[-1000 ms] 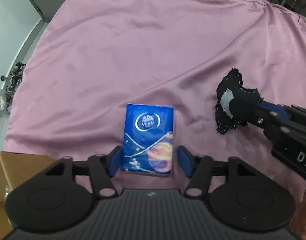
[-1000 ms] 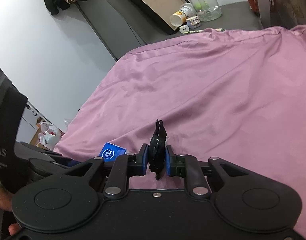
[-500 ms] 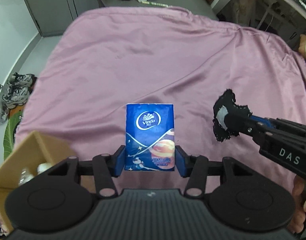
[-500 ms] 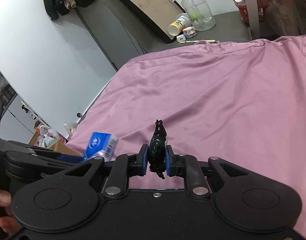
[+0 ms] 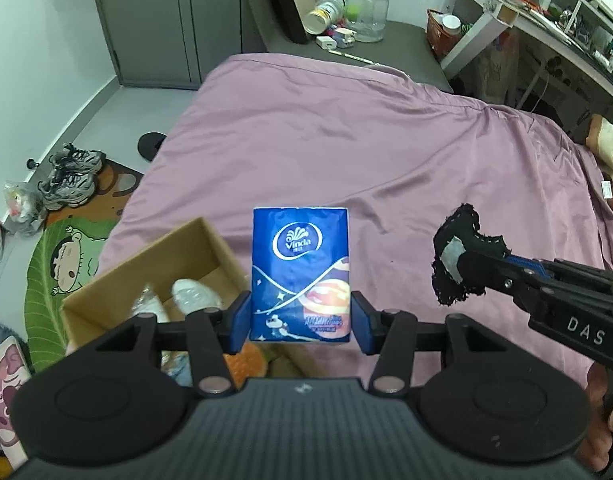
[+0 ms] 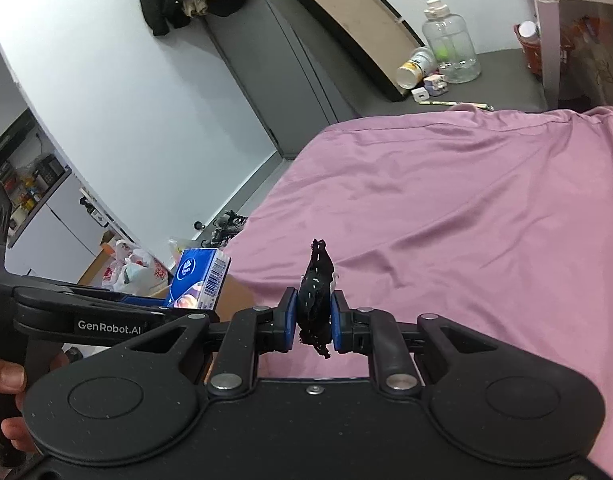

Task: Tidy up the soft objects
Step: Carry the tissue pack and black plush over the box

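My left gripper [image 5: 301, 322] is shut on a blue Vinda tissue pack [image 5: 301, 272], held in the air above the bed's near left corner; from the right wrist the same pack [image 6: 198, 278] shows at the left. My right gripper [image 6: 313, 320] is shut on a flat black fabric piece [image 6: 316, 300] with frayed edges; in the left wrist view that black piece [image 5: 452, 270] hangs at the right over the pink sheet [image 5: 346, 140]. An open cardboard box [image 5: 146, 280] with pale soft items inside sits below and left of the pack.
The pink bed sheet [image 6: 466, 220] fills most of both views. On the floor at left lie sneakers [image 5: 68, 178], a cartoon rug [image 5: 66, 256] and plastic bags [image 6: 130, 266]. A dark shelf [image 5: 386, 40] behind the bed carries a clear jug [image 5: 366, 8] and a can.
Both grippers rose and drew back from the sheet, each keeping its load. The tissue pack left the bed, and the cardboard box and floor came into the left wrist view.
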Demonstrator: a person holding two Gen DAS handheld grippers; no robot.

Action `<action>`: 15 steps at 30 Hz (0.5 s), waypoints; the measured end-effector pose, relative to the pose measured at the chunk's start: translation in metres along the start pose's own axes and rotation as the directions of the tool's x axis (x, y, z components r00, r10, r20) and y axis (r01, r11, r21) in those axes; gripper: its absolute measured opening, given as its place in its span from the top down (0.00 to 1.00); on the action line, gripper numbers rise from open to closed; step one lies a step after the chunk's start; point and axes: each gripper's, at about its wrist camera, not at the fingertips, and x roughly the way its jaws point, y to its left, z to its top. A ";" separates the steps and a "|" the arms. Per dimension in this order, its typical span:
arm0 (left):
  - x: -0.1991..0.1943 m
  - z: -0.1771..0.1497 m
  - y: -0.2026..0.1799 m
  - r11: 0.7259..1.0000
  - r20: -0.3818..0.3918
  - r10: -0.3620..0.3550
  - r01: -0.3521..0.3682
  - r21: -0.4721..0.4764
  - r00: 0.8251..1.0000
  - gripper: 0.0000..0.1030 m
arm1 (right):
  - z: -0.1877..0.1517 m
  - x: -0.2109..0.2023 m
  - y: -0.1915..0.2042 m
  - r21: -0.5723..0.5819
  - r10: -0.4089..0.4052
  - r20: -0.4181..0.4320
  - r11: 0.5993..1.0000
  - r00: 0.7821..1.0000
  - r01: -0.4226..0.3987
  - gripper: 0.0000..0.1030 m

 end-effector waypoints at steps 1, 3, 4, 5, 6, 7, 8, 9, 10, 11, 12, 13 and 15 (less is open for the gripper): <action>-0.003 -0.002 0.003 1.000 0.003 0.000 0.000 -0.002 1.000 0.51 | -0.001 -0.001 0.004 0.002 -0.003 0.003 1.000 1.000 0.003 0.83; -0.008 -0.007 0.008 1.000 0.006 -0.003 0.003 -0.004 1.000 0.51 | -0.004 -0.003 0.012 0.000 -0.001 0.003 1.000 1.000 0.001 0.83; -0.008 -0.010 0.011 1.000 0.003 -0.005 0.005 -0.004 1.000 0.51 | -0.005 -0.003 0.016 -0.002 -0.001 0.003 1.000 1.000 0.001 0.83; -0.009 -0.013 0.014 1.000 0.000 -0.004 0.004 -0.006 1.000 0.51 | -0.007 -0.003 0.020 -0.006 -0.001 0.002 1.000 1.000 0.001 0.83; -0.009 -0.016 0.017 1.000 -0.004 -0.003 0.003 -0.010 1.000 0.51 | -0.008 -0.003 0.023 -0.009 0.000 0.000 1.000 1.000 0.000 0.83; -0.008 -0.019 0.020 1.000 -0.007 -0.002 0.002 -0.018 1.000 0.51 | -0.009 -0.003 0.027 -0.012 0.000 -0.002 1.000 1.000 0.000 0.83; -0.007 -0.023 0.023 1.000 -0.011 -0.002 0.002 -0.023 1.000 0.51 | -0.010 -0.003 0.031 -0.017 0.000 -0.003 1.000 1.000 0.000 0.83; -0.006 -0.027 0.025 1.000 -0.015 -0.003 0.003 -0.028 1.000 0.51 | -0.010 -0.004 0.034 -0.022 -0.001 -0.004 1.000 1.000 0.001 0.83; -0.005 -0.031 0.028 0.999 -0.020 -0.011 0.011 -0.040 1.000 0.51 | -0.010 -0.003 0.037 -0.029 -0.001 -0.005 1.000 1.000 0.001 0.83; -0.004 -0.034 0.031 0.998 -0.025 -0.019 0.018 -0.052 1.000 0.51 | -0.012 -0.003 0.041 -0.034 -0.001 -0.007 0.999 1.000 0.001 0.83; -0.003 -0.039 0.034 0.998 -0.027 -0.025 0.023 -0.060 0.999 0.51 | -0.013 -0.002 0.045 -0.042 -0.003 -0.008 0.999 1.000 0.003 0.83; -0.001 -0.042 0.036 0.997 -0.031 -0.031 0.028 -0.065 0.999 0.51 | -0.013 -0.001 0.048 -0.051 -0.006 -0.010 0.999 1.000 0.005 0.83; 0.005 -0.048 0.039 0.996 -0.039 -0.042 0.039 -0.077 0.998 0.51 | -0.013 0.001 0.055 -0.067 -0.011 -0.012 0.998 1.000 0.010 0.83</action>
